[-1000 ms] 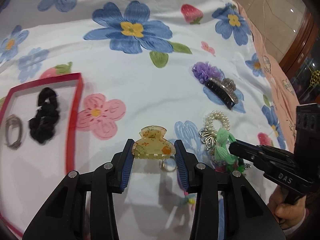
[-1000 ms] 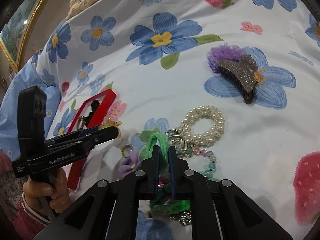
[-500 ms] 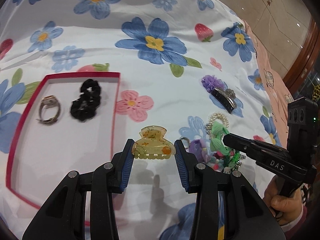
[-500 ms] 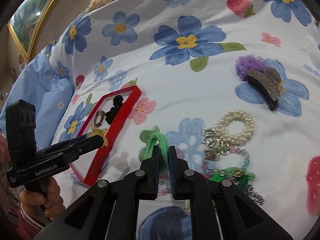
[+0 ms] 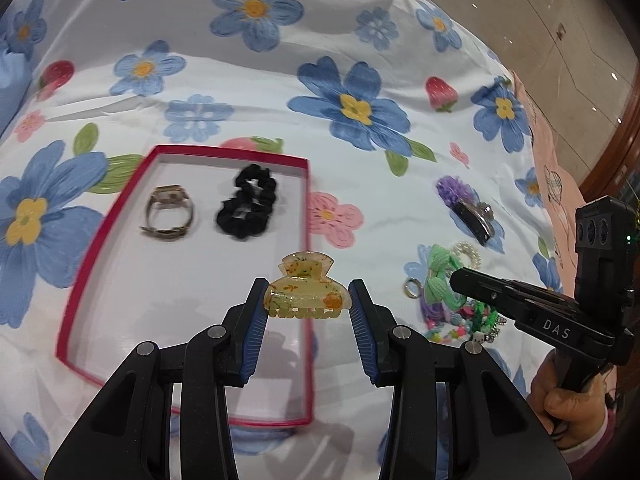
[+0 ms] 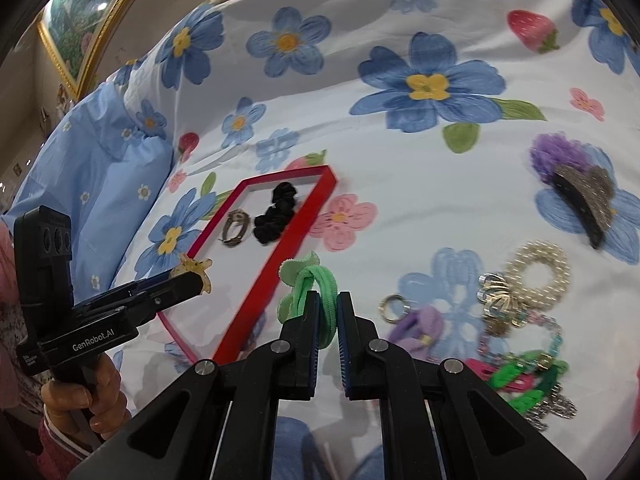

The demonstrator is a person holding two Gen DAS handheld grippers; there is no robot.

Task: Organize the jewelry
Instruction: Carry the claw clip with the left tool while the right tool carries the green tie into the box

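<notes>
My left gripper (image 5: 307, 307) is shut on a translucent yellow claw clip (image 5: 307, 289) and holds it over the right part of the red-rimmed tray (image 5: 100, 224). In the tray lie a metal watch (image 5: 168, 216) and a black scrunchie (image 5: 247, 207). My right gripper (image 6: 328, 312) is shut on a green hair tie (image 6: 308, 288), lifted just right of the tray's (image 6: 276, 264) red rim. From the right wrist view the left gripper (image 6: 196, 278) shows at the left with the clip (image 6: 196, 272). The left wrist view catches the right gripper (image 5: 460, 280) with the green tie (image 5: 438, 276).
A heap of loose jewelry lies on the flowered bedspread: pearl bracelet (image 6: 538, 276), small ring (image 6: 394, 307), purple scrunchie (image 6: 420, 326), green and pink pieces (image 6: 520, 376). Farther back rest a dark glitter claw clip (image 6: 588, 204) and a purple pom (image 6: 552, 156). A blue pillow (image 6: 92, 168) sits left.
Both grippers have swung left and risen with their pieces. The yellow clip went from over the bedspread to over the tray; the green tie left the heap and nears the tray's rim.
</notes>
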